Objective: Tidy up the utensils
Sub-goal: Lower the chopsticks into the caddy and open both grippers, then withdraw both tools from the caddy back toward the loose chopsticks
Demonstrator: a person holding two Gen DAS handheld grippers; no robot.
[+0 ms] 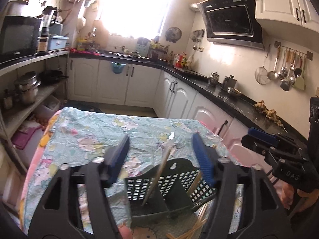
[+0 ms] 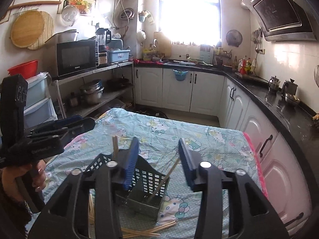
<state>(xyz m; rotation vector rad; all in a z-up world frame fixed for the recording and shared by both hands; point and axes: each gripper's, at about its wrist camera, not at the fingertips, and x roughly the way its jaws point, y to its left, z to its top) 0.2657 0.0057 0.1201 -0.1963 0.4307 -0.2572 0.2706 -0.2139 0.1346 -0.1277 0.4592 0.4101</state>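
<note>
A dark green slotted utensil holder [image 1: 169, 187] stands on the table with the cartoon-print cloth [image 1: 123, 131]. It also shows in the right wrist view [image 2: 145, 191]. A wooden-handled utensil [image 1: 159, 171] leans in its left compartment. A chopstick [image 2: 163, 179] leans in the right compartment. Loose chopsticks [image 2: 151, 229] lie on the cloth in front of the holder, also in the left wrist view [image 1: 191, 229]. My left gripper [image 1: 159, 151] is open and empty above the holder. My right gripper [image 2: 158, 155] is open and empty above it too.
Black countertop [image 1: 229, 97] with kettles and white cabinets [image 2: 269, 149] run along the right. A metal shelf [image 2: 95, 91] with microwave and pots stands left. Each gripper shows in the other's view: the right one [image 1: 279, 151], the left one [image 2: 39, 137].
</note>
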